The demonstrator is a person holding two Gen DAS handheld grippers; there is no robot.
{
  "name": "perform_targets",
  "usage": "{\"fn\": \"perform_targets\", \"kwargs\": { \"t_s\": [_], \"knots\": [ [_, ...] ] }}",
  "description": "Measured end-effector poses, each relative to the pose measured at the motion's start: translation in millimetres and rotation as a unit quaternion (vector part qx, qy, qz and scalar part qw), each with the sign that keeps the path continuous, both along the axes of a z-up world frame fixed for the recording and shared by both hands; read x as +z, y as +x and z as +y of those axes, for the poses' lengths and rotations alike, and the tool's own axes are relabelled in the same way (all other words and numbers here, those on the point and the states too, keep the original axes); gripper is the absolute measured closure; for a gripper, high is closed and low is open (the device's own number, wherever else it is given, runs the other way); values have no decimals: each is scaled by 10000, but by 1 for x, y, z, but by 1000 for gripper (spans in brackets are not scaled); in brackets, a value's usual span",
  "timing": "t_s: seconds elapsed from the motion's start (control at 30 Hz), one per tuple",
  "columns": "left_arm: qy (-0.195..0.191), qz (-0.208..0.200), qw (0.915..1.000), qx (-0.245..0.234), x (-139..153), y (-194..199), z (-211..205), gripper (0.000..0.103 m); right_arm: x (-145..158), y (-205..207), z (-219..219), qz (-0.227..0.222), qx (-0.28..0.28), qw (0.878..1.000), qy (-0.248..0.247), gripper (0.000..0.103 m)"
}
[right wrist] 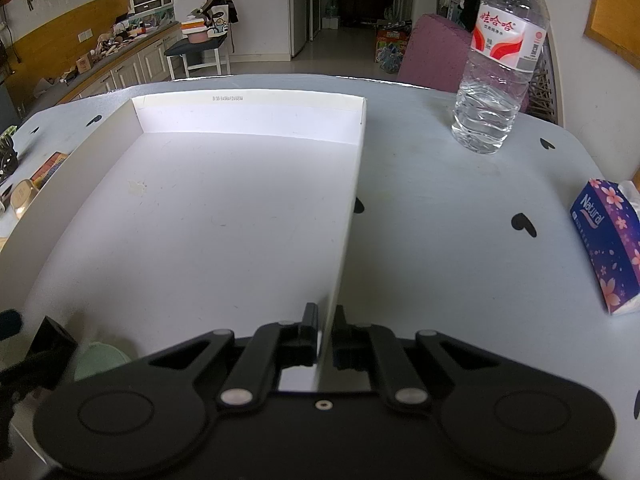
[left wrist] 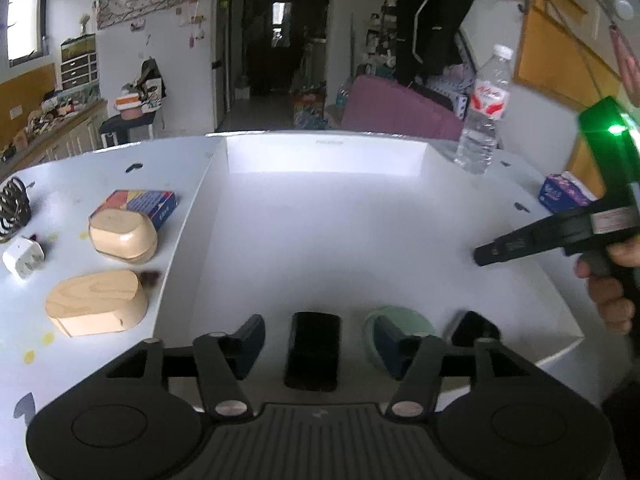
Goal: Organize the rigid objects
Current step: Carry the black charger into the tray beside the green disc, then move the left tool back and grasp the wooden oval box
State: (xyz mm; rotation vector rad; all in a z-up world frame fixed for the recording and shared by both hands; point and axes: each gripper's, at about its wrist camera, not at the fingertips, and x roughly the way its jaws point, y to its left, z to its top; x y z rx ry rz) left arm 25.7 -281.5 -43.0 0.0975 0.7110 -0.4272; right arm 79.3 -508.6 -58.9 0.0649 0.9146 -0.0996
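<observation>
The left gripper (left wrist: 316, 344) hangs with its jaws spread wide over the near end of a shallow white cardboard tray (left wrist: 320, 232). Between its fingers lies a black rectangular block (left wrist: 313, 350), untouched on the tray floor. Just right of it sit a pale green round lid (left wrist: 404, 320) and another dark object (left wrist: 476, 328), too shadowed to name.

The right gripper (right wrist: 325, 334) is clamped on the tray's right wall (right wrist: 352, 216) near its front corner, one finger on each side.

On the tabletop (right wrist: 440, 220) beside the tray's left wall lie two wooden boxes (left wrist: 96, 302), one behind the other, then a colourful carton (left wrist: 140, 204). A white plug adapter (left wrist: 23, 258) lies toward the left edge. At the right edge lies a tissue pack (right wrist: 608, 240); a water bottle (right wrist: 500, 68) stands upright near the far right corner.
</observation>
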Motion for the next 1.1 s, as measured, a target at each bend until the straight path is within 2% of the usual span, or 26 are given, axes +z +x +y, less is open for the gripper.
{"fn": "perform_targets", "kwargs": {
  "t_s": [0.07, 0.27, 0.33, 0.77, 0.97, 1.1],
  "knots": [
    [-14, -102, 9999, -72, 5, -8, 0, 24, 0, 0, 0, 0, -2, 10000, 7, 96],
    [-104, -294, 9992, -241, 16, -26, -1, 4, 0, 0, 0, 1, -1, 10000, 2, 96],
    [-90, -357, 9990, -266, 18, -31, 1, 1, 0, 0, 0, 1, 1, 10000, -2, 96],
    [26, -646, 9979, -70, 18, -52, 37, 0, 0, 0, -1, 1, 5, 10000, -4, 96],
    [-23, -702, 9963, 491, 19, -43, 76, 0, 0, 0, 0, -2, 6, 10000, -20, 96],
    [-30, -737, 9915, 1067, 20, -31, 104, 0, 0, 1, -2, 0, 11, 10000, -10, 96]
  ]
}}
